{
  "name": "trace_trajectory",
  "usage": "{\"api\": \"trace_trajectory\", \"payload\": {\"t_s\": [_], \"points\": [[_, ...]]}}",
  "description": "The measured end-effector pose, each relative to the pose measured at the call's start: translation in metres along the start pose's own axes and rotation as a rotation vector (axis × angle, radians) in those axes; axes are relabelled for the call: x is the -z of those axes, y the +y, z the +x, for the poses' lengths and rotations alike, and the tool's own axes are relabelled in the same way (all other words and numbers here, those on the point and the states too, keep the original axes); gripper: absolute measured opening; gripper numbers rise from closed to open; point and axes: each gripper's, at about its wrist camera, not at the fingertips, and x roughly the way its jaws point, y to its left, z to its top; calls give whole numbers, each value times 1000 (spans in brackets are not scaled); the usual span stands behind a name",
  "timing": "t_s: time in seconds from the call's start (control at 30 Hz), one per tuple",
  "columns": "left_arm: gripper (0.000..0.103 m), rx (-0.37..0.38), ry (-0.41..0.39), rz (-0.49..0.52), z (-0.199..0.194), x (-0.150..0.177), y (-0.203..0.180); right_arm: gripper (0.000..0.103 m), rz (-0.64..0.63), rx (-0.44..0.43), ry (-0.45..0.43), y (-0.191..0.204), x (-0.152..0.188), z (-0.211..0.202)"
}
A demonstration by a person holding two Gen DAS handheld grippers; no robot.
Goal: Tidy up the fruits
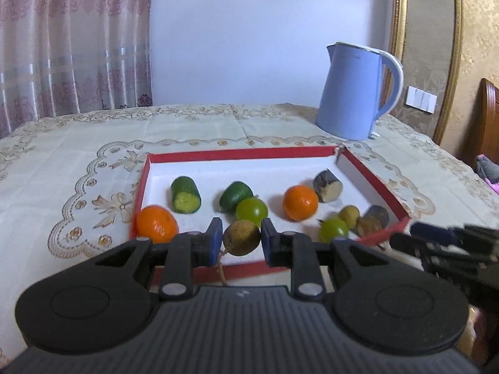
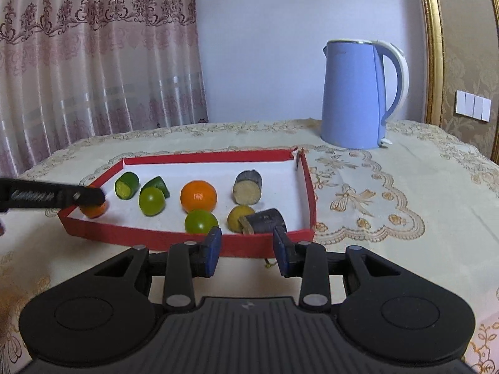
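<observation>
Above the near edge of the red tray (image 1: pixel 237 153), a brown longan (image 1: pixel 241 237) is held clamped in the left gripper (image 1: pixel 241 239), while the right gripper (image 2: pixel 247 251), slightly parted and empty, is kept just outside the near wall.

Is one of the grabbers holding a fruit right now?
Yes. The left gripper pinches a brown round fruit by its two sides. The right gripper holds nothing.
</observation>
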Motion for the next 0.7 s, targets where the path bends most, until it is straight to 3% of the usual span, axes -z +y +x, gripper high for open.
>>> {"api": "trace_trajectory", "payload": {"t_s": [0.33,0.4,0.5,0.6,0.67,0.7], "points": [[24,-88,74,-14,51,2,7,35,-27,-22,33,11,4,8],[29,-104,78,-4,53,5,8,36,-24,-23,36,12,4,9],[44,-135,67,12,50,11,8,47,-26,-16,43,14,3,12],[51,-126,51,30,44,15,7,65,-34,-1,37,17,2,11],[66,-124,39,44,37,17,5,82,-40,8,29,19,2,10],[73,-126,24,48,32,18,4,84,-41,6,25,20,1,9]]}}
